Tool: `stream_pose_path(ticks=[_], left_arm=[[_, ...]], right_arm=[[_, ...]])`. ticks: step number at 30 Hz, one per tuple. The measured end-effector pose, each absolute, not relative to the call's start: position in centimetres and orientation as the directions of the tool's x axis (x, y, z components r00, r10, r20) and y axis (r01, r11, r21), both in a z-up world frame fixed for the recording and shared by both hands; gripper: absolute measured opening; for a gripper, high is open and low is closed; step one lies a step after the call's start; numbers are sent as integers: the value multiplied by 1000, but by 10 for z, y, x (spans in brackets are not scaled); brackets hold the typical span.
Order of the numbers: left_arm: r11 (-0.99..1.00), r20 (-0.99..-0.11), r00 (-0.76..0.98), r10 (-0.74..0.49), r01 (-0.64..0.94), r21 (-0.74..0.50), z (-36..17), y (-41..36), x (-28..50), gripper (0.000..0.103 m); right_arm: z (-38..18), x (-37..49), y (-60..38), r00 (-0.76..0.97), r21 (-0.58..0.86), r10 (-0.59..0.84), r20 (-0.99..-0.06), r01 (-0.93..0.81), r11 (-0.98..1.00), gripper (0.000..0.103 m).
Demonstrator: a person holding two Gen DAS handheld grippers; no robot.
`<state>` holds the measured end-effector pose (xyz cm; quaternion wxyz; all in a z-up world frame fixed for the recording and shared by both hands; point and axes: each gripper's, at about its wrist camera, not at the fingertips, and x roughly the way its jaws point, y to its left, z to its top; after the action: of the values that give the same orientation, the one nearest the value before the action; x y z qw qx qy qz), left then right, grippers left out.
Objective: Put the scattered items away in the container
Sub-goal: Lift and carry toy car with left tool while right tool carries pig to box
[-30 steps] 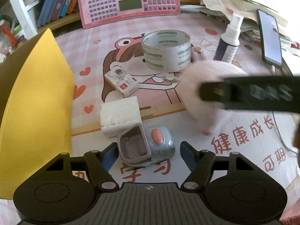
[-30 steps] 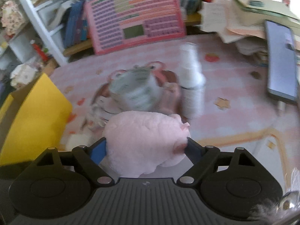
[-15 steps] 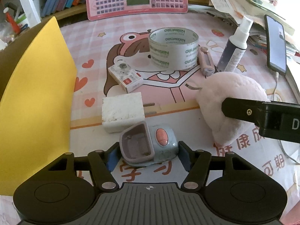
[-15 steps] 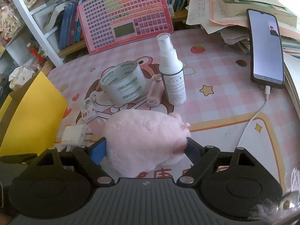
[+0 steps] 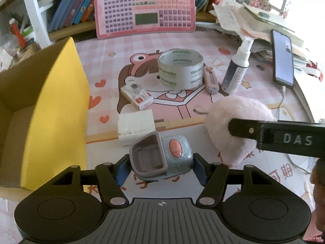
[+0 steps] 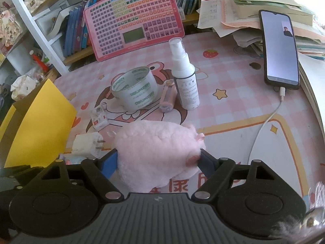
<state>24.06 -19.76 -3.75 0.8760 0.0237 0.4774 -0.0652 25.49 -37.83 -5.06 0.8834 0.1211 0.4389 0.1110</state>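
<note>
While both grippers sit low over the surface (image 5: 203, 40), each has its own catch. The left gripper (image 5: 161, 169) has its jaws closed in on the grey toy (image 5: 162, 156), a small hard-plastic piece with a pink button and an open hollow at one end; the blue pads look to be touching its two flanks, and it sits near the front edge of the mat. It should be light and rigid, a bit slick on those rounded sides, so a squeeze across the widest part of the body looks right, not on the thin rim of the hollow.

Over on the other side, the right gripper (image 6: 158, 160) has its jaws clenched on the pink plush (image 6: 156, 150), which bulges above and ahead of the pads. It looks soft, very light and squashy, so it will give under pressure rather than slip; a deep grip across the middle suits it. Whether it rests on the mat or is just lifted, I cannot tell.

In pose, the left gripper points forward and slightly down, level across, and the right one comes in beside it from the right, its finger crossing the left camera's view. The yellow box (image 5: 56, 111), the container, stands open to the left, just beside the white plug (image 5: 136, 126).
</note>
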Motion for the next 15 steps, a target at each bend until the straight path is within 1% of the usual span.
stream_pose_path(ticks=[7, 15], left_arm=[[986, -819, 561, -118, 166, -28, -25, -191, 226, 64], [972, -778, 598, -194, 222, -73, -10, -183, 214, 64]], right_arm=[[-45, 241, -370, 594, 302, 295, -748, -92, 949, 80], [-34, 223, -367, 613, 264, 250, -749, -69, 962, 79]])
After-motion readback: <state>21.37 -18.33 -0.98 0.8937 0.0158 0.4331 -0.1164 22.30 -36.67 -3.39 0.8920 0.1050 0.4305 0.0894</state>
